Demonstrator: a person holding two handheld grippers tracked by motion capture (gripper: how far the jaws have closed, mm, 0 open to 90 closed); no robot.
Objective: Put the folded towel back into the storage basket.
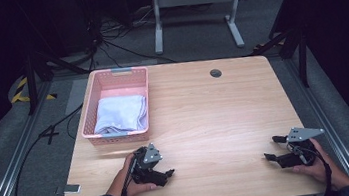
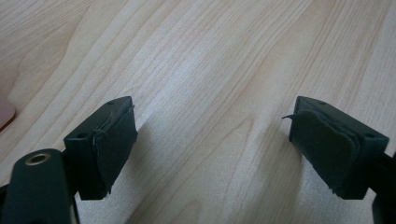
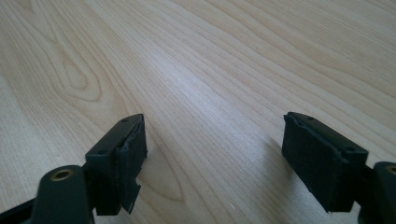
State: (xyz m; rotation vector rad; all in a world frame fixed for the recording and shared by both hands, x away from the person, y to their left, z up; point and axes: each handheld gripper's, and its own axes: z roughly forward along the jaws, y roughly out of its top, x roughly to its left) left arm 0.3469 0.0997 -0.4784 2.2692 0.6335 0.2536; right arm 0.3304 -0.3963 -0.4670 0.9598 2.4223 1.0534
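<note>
Resting wide open on the wooden table (image 1: 214,113), both the left gripper (image 1: 169,172) and right gripper (image 1: 269,149) sit empty, while the folded pale-blue cloth (image 1: 121,113) in the pink basket (image 1: 89,118) looks soft, light, best pinched at an edge.

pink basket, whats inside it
A folded pale blue cloth lies in the pink basket, covering most of the floor. Whatever may sit beneath the cloth is hidden. Both grippers rest away from it on the table.
</note>
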